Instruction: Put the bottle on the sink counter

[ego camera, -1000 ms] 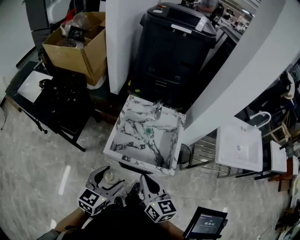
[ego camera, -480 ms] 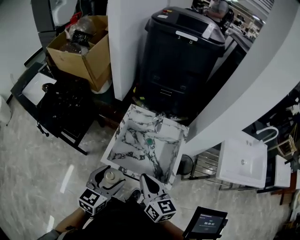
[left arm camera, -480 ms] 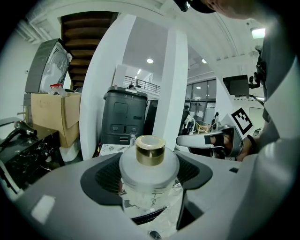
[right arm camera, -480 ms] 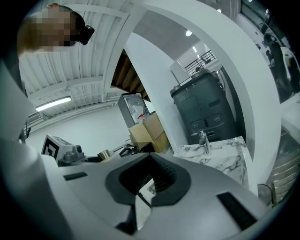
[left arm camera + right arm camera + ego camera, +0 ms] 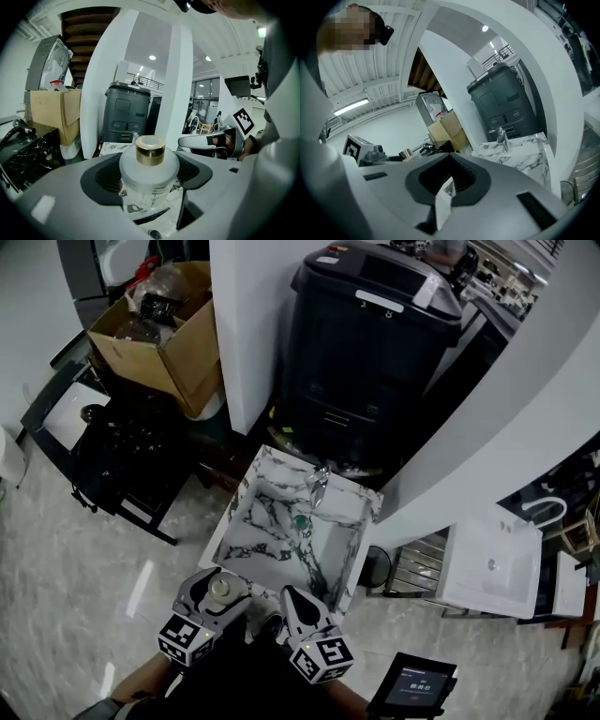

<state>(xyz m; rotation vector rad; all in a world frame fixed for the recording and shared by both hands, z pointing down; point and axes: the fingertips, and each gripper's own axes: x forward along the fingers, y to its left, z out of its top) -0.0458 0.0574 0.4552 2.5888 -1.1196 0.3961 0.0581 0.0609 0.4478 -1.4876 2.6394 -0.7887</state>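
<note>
The bottle (image 5: 150, 176), frosted with a gold cap (image 5: 150, 149), stands upright between the jaws of the left gripper (image 5: 217, 591), which are closed on its body. It is held just in front of the near edge of the marble sink (image 5: 246, 545). The right gripper (image 5: 449, 183), beside it, has its jaws together on nothing.

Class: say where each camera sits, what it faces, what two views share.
Head view: on the person's head, facing down at the marble sink; left claw and right claw show.
Left gripper view: on the left claw, jaws shut on the bottle.
Right gripper view: on the right claw, facing the sink.
Shared: all show the sink.
</note>
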